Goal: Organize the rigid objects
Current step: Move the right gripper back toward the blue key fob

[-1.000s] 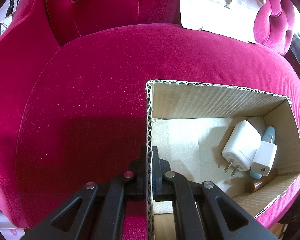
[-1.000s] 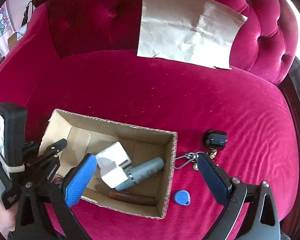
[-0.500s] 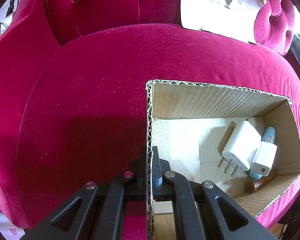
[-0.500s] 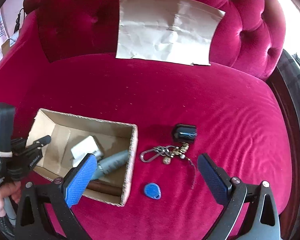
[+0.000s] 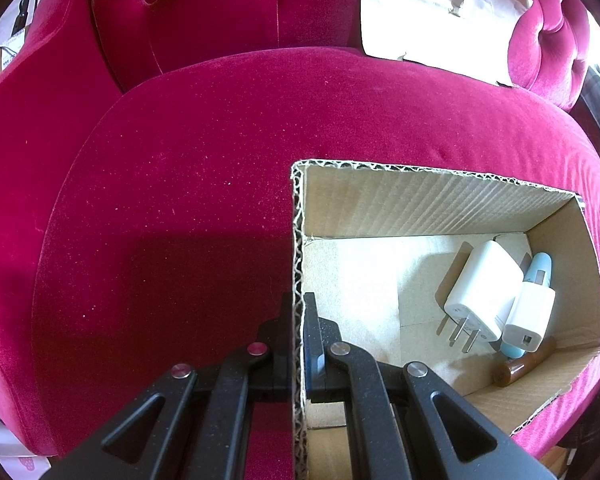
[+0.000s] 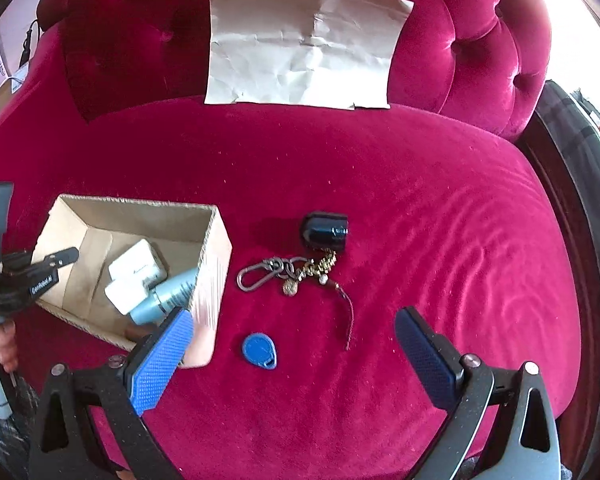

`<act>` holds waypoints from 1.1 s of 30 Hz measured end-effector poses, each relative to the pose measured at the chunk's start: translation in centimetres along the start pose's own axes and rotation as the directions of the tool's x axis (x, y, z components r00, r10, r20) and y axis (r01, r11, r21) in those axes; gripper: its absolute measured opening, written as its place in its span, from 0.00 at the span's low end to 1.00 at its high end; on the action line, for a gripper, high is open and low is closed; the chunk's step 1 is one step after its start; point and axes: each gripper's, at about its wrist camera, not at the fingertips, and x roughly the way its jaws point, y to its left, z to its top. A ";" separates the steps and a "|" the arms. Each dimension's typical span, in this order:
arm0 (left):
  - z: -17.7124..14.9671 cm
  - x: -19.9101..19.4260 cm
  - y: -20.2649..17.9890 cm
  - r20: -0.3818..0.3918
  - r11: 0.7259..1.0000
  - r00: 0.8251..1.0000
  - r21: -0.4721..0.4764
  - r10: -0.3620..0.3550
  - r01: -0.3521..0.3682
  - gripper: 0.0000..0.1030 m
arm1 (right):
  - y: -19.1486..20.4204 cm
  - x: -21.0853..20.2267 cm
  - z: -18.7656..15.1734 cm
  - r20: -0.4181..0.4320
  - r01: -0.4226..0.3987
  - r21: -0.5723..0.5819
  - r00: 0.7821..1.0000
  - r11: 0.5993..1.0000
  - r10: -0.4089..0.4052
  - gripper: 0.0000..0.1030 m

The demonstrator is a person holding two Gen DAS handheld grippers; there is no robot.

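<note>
Clamped on the near wall of the cardboard box (image 5: 420,208), the left gripper (image 5: 299,332) has one finger outside and one inside, its jaws shut on the corrugated edge, steadying the box on the red velvet seat (image 5: 204,160). Inside the box lie two white chargers (image 5: 484,284), a pale blue tube (image 5: 538,268) and a brown stick (image 5: 524,366), bunched at the far end.

Over on the other side, the right gripper (image 6: 294,344) hangs above the seat with its blue pads (image 6: 164,356) spread wide and nothing between them. Just ahead of it lies a blue key tag (image 6: 260,351), close beside the box. A little farther off sits a bunch of keys on a carabiner (image 6: 288,274), with a black key fob (image 6: 325,232) touching its far end. A sheet of crumpled paper (image 6: 304,48) leans on the backrest.

Loose items on the seat remain to be boxed, so the step in hand looks like reaching for the next one. The tag is flat on soft velvet, so the pads would need to come down low around it and close squarely.
</note>
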 end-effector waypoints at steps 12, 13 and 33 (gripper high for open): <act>0.3 0.1 0.7 0.001 1.000 1.000 0.002 0.003 -0.003 0.02 | -0.9 2.2 -2.7 -0.041 0.008 -0.004 0.999 1.000 -0.008 1.00; 0.3 0.1 0.7 0.002 1.000 1.000 0.002 0.003 -0.003 0.02 | -0.9 2.4 -2.8 -0.044 0.002 -0.001 0.999 1.000 -0.002 1.00; 0.6 0.6 2.1 0.002 1.000 1.000 -0.002 0.002 -0.002 0.02 | -0.1 6.5 -4.0 -0.107 -0.019 -0.022 0.994 1.000 0.017 0.99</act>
